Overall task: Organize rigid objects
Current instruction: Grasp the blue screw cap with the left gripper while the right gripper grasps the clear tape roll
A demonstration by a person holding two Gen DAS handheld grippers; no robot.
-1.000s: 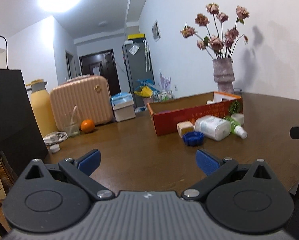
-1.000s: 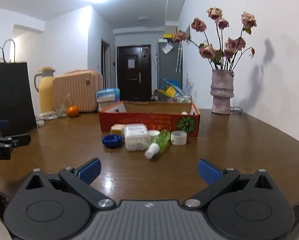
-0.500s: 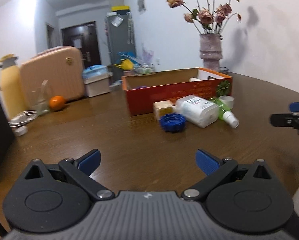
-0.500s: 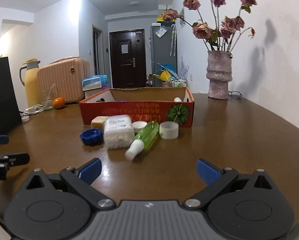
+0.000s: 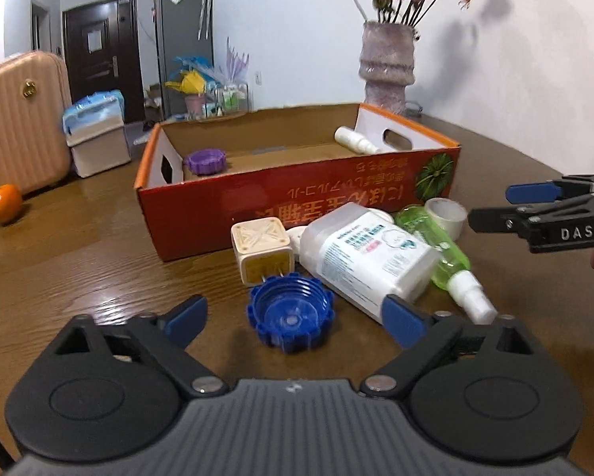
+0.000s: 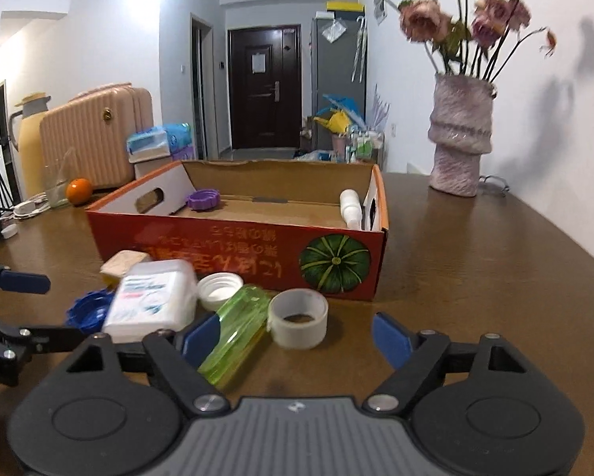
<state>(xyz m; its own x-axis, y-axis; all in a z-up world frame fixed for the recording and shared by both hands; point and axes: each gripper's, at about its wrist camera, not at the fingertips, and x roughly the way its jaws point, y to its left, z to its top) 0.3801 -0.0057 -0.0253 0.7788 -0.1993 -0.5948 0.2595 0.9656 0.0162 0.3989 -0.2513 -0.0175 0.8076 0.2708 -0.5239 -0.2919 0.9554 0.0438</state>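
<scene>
An orange cardboard box (image 5: 297, 202) stands open on the wooden table, with a purple cap (image 5: 204, 160) and a small white bottle (image 5: 354, 139) inside. In front of it lie a blue cap (image 5: 291, 317), a cream plug cube (image 5: 261, 246), a white bottle (image 5: 364, 254), a green spray bottle (image 5: 447, 254) and a white tape ring (image 6: 297, 317). My left gripper (image 5: 293, 317) is closing around the blue cap, pads clear of it. My right gripper (image 6: 297, 339) is closing around the tape ring without touching it; its left finger is by the green bottle (image 6: 237, 333).
A vase of dried flowers (image 6: 459, 139) stands at the back right by the wall. A pink suitcase (image 5: 15, 131), an orange (image 5: 5, 202) and a yellow flask (image 6: 29, 131) are at the back left. A loose white lid (image 6: 219, 283) lies against the box front.
Both grippers have moved forward to the pile in front of the box and tipped downward. Their jaws have narrowed a little. The objects have not moved.
</scene>
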